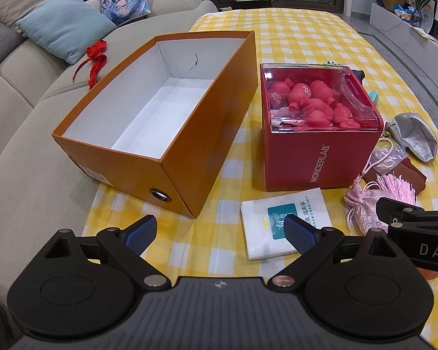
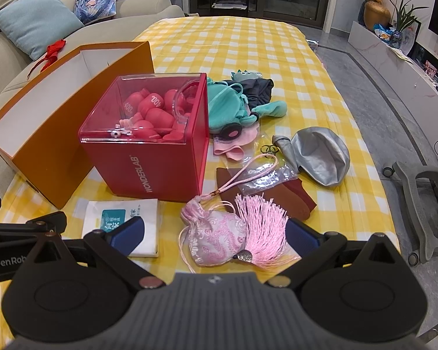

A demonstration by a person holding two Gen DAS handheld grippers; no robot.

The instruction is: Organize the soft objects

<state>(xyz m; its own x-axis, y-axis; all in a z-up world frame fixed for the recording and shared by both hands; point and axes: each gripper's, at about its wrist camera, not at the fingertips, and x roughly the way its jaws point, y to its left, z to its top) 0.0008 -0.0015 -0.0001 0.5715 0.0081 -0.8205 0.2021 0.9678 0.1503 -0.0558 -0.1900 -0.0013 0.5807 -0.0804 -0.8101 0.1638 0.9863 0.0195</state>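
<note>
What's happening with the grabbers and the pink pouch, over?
Left tool and right tool open, empty. Pink pouch on the table between the right fingers, ungripped. Orange box open, empty. Nothing blocking.

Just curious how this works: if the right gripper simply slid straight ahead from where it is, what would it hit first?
Most likely the pink pouch, which lies between its open fingers; depth is hard to judge.

- Pink brocade pouch (image 2: 216, 240), tassel fanned out, lying nearest.
- Silver cap (image 2: 321, 157), crumpled, farther right.
- Teal, dark and pink fabrics (image 2: 236, 108), possibly toys, heaped behind red box (image 2: 157, 172).
</note>
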